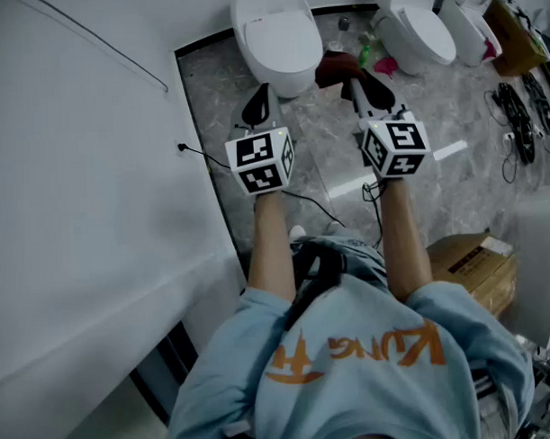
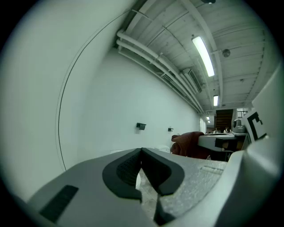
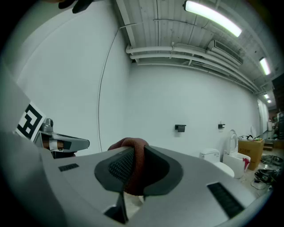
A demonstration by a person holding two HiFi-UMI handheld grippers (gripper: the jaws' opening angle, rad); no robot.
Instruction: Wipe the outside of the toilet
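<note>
In front of the toilet [image 1: 276, 34], the right gripper [image 1: 368, 89], clamped on the cloth [image 1: 338, 68], should press it flat, while the left gripper [image 1: 257, 105] is closed and empty.

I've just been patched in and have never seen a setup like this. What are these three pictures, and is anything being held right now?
There is no robot here. A person holds a two-jaw gripper in each hand, and the marker cubes are part of the grippers. The head view looks down from the person's head at a grey stone floor, with a white toilet just ahead and more toilets to its right. The other two views each look along one gripper's own jaws. The left gripper is shut and empty. The right gripper is shut on a dark red cloth.
</note>
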